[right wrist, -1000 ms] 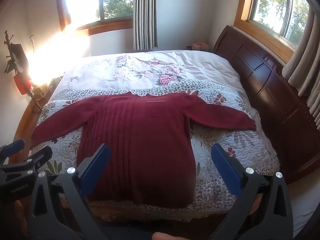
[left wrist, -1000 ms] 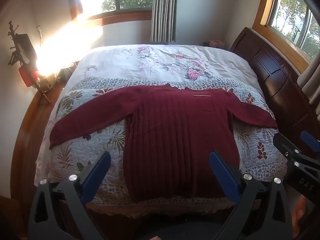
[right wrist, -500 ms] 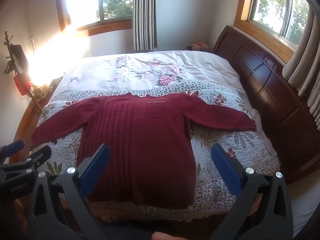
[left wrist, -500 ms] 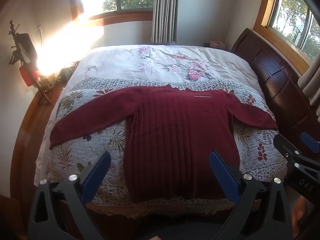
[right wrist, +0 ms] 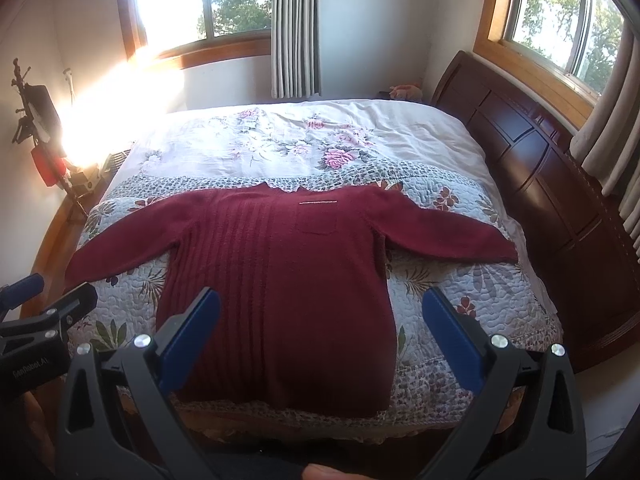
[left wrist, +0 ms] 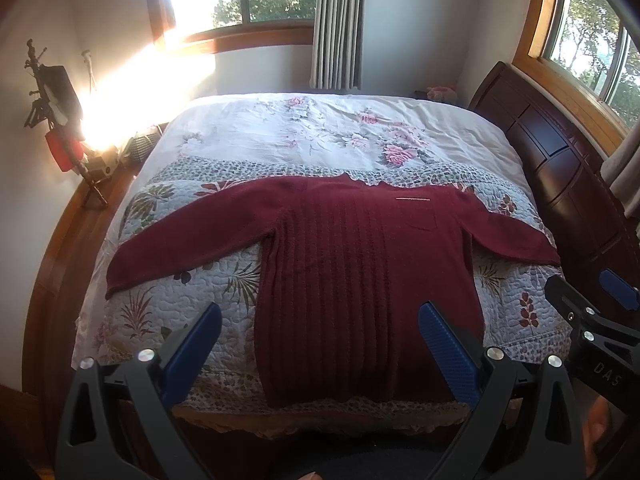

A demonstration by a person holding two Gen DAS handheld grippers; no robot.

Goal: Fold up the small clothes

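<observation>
A dark red knitted sweater [left wrist: 360, 272] [right wrist: 288, 280] lies flat on the bed, both sleeves spread sideways and its hem at the near edge. My left gripper [left wrist: 320, 320] hovers open above the hem, blue pads wide apart, nothing between them. My right gripper [right wrist: 322, 308] is open too, held over the lower right half of the sweater, also empty. Each gripper shows at the edge of the other's view: the right one [left wrist: 592, 312] and the left one [right wrist: 44, 308].
The bed carries a leaf-patterned quilt [left wrist: 168, 280] [right wrist: 460, 280] and a floral sheet [left wrist: 320, 132] behind it. A dark wooden headboard [left wrist: 568, 168] [right wrist: 532, 152] runs along the right. A stand with gear [left wrist: 60, 120] is by the left wall. Windows sit behind.
Both views have shifted very slightly; the sweater and both open grippers stay as they were.
</observation>
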